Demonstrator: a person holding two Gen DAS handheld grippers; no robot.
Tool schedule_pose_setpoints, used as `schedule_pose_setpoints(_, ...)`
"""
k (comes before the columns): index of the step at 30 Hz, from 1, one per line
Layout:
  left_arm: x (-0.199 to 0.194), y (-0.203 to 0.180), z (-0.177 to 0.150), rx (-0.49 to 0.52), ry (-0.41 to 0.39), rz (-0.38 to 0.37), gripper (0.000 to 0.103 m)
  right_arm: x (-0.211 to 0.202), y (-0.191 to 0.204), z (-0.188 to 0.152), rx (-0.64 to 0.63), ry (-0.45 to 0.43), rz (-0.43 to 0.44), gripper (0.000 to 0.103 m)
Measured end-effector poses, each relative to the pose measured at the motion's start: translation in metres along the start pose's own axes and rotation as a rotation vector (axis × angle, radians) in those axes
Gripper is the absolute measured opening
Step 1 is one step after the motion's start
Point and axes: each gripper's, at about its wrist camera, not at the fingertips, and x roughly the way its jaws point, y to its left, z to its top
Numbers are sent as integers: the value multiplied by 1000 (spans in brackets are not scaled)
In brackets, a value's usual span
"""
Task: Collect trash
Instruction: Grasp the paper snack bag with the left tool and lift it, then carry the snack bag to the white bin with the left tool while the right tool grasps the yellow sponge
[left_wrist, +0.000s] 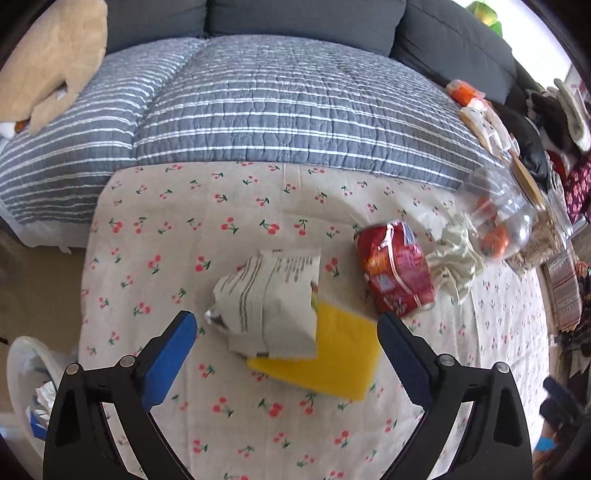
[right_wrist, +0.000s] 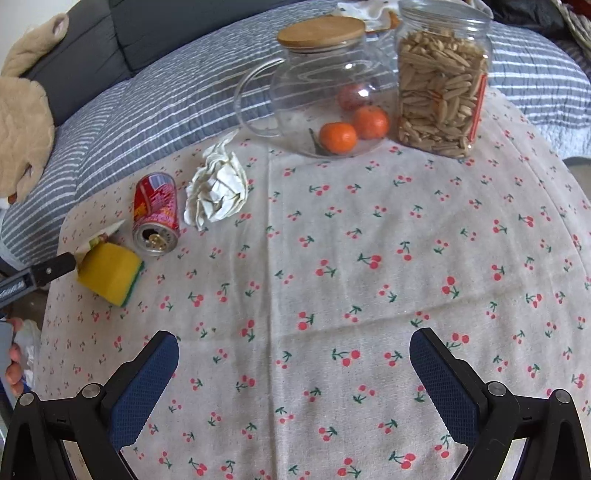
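A crumpled white snack bag (left_wrist: 269, 302) lies on the cherry-print tablecloth (left_wrist: 184, 236), partly over a yellow sponge (left_wrist: 332, 362). My left gripper (left_wrist: 286, 334) is open, its blue fingers on either side of the bag and sponge. To the right lie a dented red can (left_wrist: 397, 267) and a crumpled paper napkin (left_wrist: 456, 258). In the right wrist view the red can (right_wrist: 155, 214), the napkin (right_wrist: 218, 188) and the sponge (right_wrist: 110, 273) sit at the far left. My right gripper (right_wrist: 293, 369) is open over bare cloth, far from them.
A glass teapot with oranges (right_wrist: 325, 92) and a jar of seeds (right_wrist: 441, 85) stand at the table's back. A striped quilt (left_wrist: 277, 99) covers the sofa behind. A white bin with trash (left_wrist: 33, 384) sits at the lower left. A hand (right_wrist: 14, 362) shows at the left edge.
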Motion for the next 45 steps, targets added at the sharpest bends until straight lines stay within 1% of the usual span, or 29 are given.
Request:
schedule_pose_setpoints(3,16,3,11,-32,42,-6,94,1,-4,2,32,3,19,103)
schedule_pose_setpoints(5,26,5,15,-43,72,4,92,1,-6,3,44,5,26,103)
schedule_pose_setpoints(7,33,8,16,-56,88,10,87,3,-5,4,47,8,30,103)
schedule_pose_setpoints(8,35,10,16,-65,95,6,85,3,-5,4,46,10,32,103)
schedule_pose_setpoints(10,39,15,16,-87,104,-11,78,5,-4,5,38,15,34,103)
schedule_pose_setpoints(11,41,17,15,-95,108,-20,76,6,-4,5,35,17,33,103)
schedule_pose_setpoints(12,42,19,14,-101,110,-35,74,7,-3,6,32,20,33,103)
schedule_pose_setpoints(14,41,22,13,-109,101,-66,66,10,-3,7,27,28,33,103)
schedule_pose_setpoints(15,40,24,12,-112,95,-77,57,12,-2,7,26,31,31,103)
schedule_pose_setpoints(16,37,25,12,-116,84,-84,51,13,-1,7,26,33,30,103)
schedule_pose_setpoints(19,30,30,11,-111,53,-86,46,17,1,8,27,41,30,103)
schedule_pose_setpoints(21,21,35,11,-101,21,-87,44,19,3,8,28,46,29,103)
schedule_pose_setpoints(26,-5,45,6,-96,-24,-112,43,25,11,8,27,60,33,103)
schedule_pose_setpoints(30,-29,60,-16,-97,-48,-116,43,31,22,9,14,67,34,103)
schedule_pose_setpoints(34,-56,80,-46,-98,-72,-91,43,37,35,12,22,73,37,103)
schedule_pose_setpoints(37,-82,101,-71,-111,-99,-87,43,44,53,13,33,70,44,103)
schedule_pose_setpoints(40,-103,122,-93,-102,-164,-58,43,50,76,10,33,57,52,103)
schedule_pose_setpoints(41,-106,133,-99,-124,-164,-49,43,53,86,8,23,50,50,103)
schedule_pose_setpoints(42,-106,142,-102,-152,-153,-62,43,57,97,6,7,48,42,103)
schedule_pose_setpoints(43,-111,155,-106,-191,-157,-98,43,62,107,5,-4,49,33,103)
schedule_pose_setpoints(44,-114,161,-108,-203,-166,-102,43,66,118,3,-11,49,34,103)
schedule_pose_setpoints(45,-118,169,-111,-207,-175,-87,43,72,130,3,-16,51,46,103)
